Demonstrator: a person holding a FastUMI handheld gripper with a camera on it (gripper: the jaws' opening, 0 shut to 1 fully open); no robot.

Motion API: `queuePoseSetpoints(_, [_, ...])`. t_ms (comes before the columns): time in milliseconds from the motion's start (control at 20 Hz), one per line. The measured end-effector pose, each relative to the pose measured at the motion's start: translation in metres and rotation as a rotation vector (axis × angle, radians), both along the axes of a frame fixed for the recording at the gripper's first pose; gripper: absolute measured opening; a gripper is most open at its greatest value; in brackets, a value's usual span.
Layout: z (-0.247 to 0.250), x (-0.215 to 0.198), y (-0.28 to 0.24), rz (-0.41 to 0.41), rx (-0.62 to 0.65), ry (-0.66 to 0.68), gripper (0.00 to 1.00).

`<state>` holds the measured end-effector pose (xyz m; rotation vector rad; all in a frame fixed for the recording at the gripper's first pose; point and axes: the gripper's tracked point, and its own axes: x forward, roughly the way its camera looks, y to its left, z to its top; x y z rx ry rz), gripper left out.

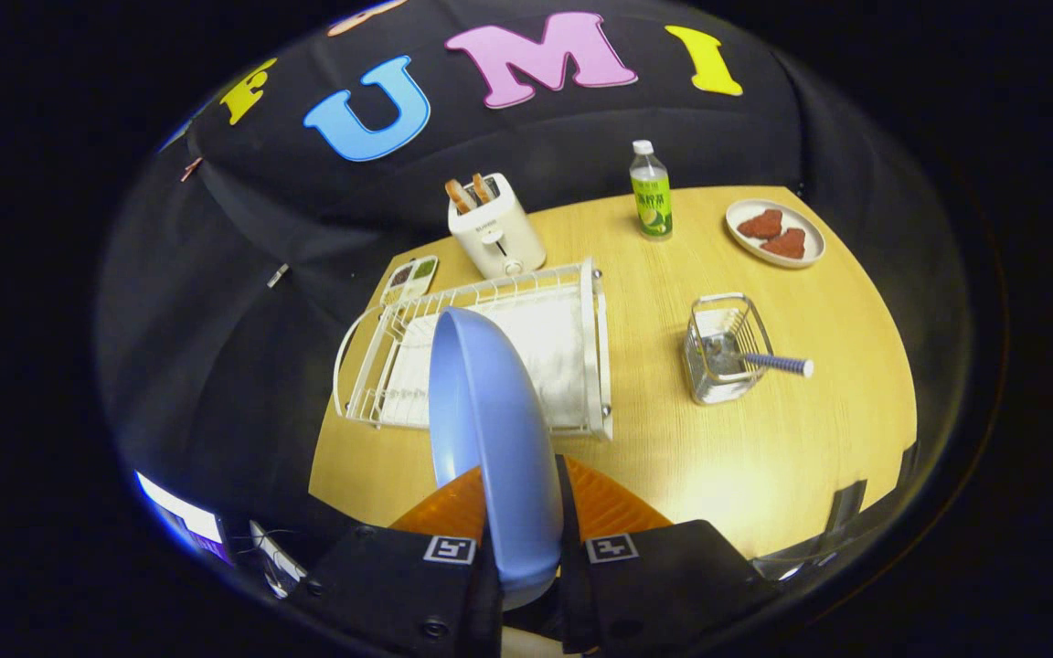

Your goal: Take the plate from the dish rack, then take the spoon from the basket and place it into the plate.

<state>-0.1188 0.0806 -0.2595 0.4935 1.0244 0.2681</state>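
Note:
A light blue plate (490,429) stands on edge between my fingers, held up above the table. My gripper (525,548) is shut on its near rim, one finger on each face. Beyond the plate lies the white wire dish rack (572,311) on the wooden table (764,457), with nothing in its slots. To the right of the rack stands a small clear wire basket (726,352). A spoon with a blue-and-white striped handle (778,364) leans out of it toward the right.
A white toaster (496,233) with bread slices stands behind the rack. A green-labelled bottle (651,194) and a plate of reddish-brown pieces (775,233) sit at the far side. A small divided tray (409,279) lies left of the toaster.

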Motion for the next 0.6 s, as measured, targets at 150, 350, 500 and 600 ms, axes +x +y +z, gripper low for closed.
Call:
queuePoseSetpoints(150, [-0.026, -0.035, -0.005, -0.003, 0.044, 0.082, 0.29])
queuePoseSetpoints(350, [-0.074, -0.080, -0.003, 0.005, 0.071, 0.191, 0.29])
queuePoseSetpoints(500, [-0.107, -0.085, 0.002, -0.001, 0.078, 0.233, 0.29])
queuePoseSetpoints(600, [-0.125, -0.088, 0.009, 0.008, 0.086, 0.251, 0.29])
